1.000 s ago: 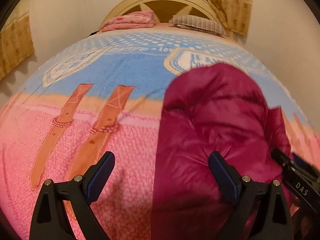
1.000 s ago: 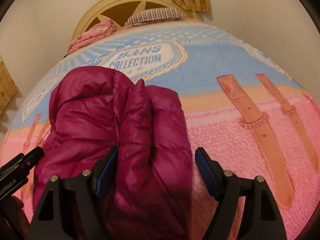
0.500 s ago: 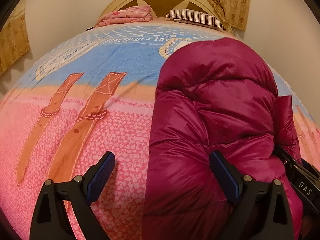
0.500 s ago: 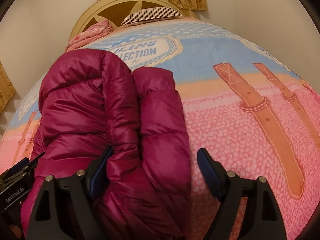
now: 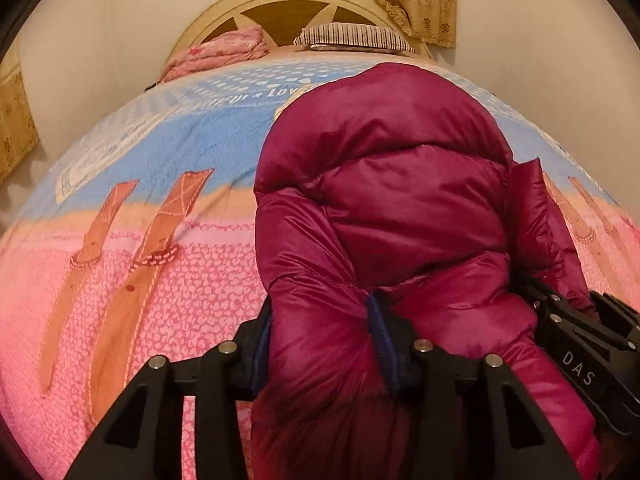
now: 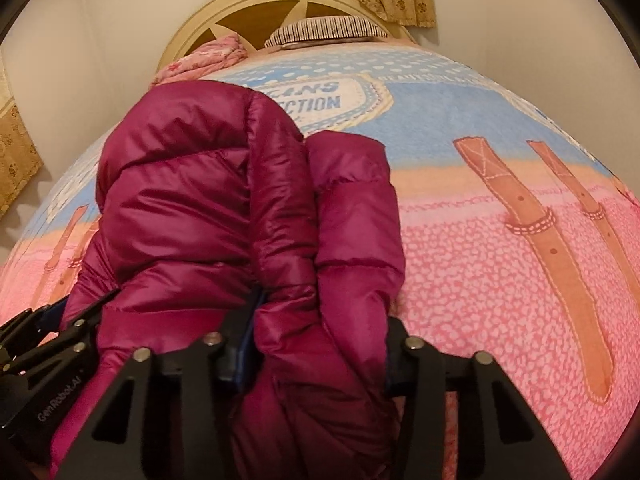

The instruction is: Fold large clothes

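The magenta puffer jacket [image 5: 400, 208] is lying bunched on the bed's pink and blue bedspread [image 5: 168, 280], its near end gathered toward me. My left gripper [image 5: 320, 344] is pinching a thick fold of that near end between its blue pads [image 5: 382, 336]. My right gripper [image 6: 320, 344] is clamping another fold beside it. At the far end, a pink folded blanket [image 5: 224, 54] and a striped pillow [image 5: 352, 36] are resting against the cream headboard [image 5: 280, 0].

The left gripper [image 5: 322, 344] has its jaws clamped on the magenta puffer jacket [image 5: 400, 200] lying on the bedspread [image 5: 160, 280].
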`<move>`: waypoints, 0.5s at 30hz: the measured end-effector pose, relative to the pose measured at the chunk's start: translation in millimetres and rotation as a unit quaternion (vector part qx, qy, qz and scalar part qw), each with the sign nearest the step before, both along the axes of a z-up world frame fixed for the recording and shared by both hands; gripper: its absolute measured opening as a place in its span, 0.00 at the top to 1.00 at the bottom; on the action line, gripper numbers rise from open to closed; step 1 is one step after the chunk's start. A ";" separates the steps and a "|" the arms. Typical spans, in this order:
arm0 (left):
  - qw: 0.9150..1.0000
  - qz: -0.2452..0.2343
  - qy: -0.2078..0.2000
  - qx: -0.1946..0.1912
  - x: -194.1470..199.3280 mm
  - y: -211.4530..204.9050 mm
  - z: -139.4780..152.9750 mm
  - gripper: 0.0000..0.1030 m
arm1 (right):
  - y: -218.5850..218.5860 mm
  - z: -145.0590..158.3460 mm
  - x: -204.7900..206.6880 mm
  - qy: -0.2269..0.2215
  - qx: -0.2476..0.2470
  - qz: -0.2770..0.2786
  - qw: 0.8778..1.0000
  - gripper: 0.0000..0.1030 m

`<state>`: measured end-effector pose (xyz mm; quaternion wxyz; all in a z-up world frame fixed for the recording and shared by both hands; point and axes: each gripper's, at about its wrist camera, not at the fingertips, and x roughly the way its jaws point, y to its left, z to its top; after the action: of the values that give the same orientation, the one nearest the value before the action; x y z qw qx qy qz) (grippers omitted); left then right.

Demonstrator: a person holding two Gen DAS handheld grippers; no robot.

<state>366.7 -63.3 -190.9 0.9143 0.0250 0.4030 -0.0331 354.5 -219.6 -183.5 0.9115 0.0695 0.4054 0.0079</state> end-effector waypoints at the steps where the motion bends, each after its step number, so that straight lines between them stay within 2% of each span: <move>1: 1.000 0.000 -0.003 0.004 -1.5 -1.6 0.8 0.61 | 0.8 0.4 -0.7 -0.002 -0.003 0.001 1.000 0.58; 6: 1.000 -0.002 -0.017 0.020 -7.9 -1.9 10.5 0.80 | 5.8 4.9 -5.5 -0.015 -0.012 0.007 1.000 0.69; 15: 0.998 0.014 -0.047 0.040 -31.5 13.1 35.7 0.85 | 21.1 17.3 -11.4 -0.025 -0.019 0.027 0.999 0.77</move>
<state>335.3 -50.2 -155.2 0.9308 0.0575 0.3609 -0.0031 343.0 -198.4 -166.2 0.9220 0.0410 0.3842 0.0261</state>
